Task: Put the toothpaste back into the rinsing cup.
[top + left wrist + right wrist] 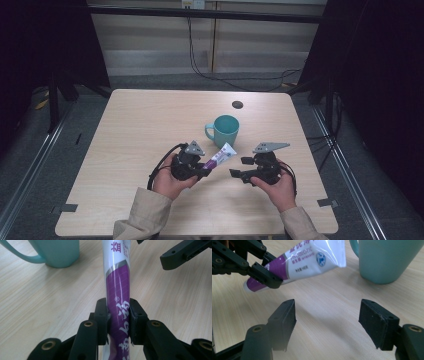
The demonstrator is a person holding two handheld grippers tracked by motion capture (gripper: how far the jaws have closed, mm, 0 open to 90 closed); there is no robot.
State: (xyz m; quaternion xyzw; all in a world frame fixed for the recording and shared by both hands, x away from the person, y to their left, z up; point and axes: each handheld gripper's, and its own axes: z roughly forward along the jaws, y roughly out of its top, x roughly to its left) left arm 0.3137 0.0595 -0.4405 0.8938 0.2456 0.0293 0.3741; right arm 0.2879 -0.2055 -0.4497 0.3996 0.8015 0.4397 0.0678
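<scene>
Table (130, 130) wide open left and far side; teal mug (223, 131) stands mid-table, tube (218, 156) tip just beside it. Bare wood gap between left gripper (202, 172) and right gripper (235, 167), whose jaws gape over bare table

Light wood table (130, 130) with small dark round hole (237, 104) near far edge. Grey floor (65, 125), black cables (235, 80) trailing behind table, metal floor rails (30, 165), black frame bar (200, 12) across back.
</scene>
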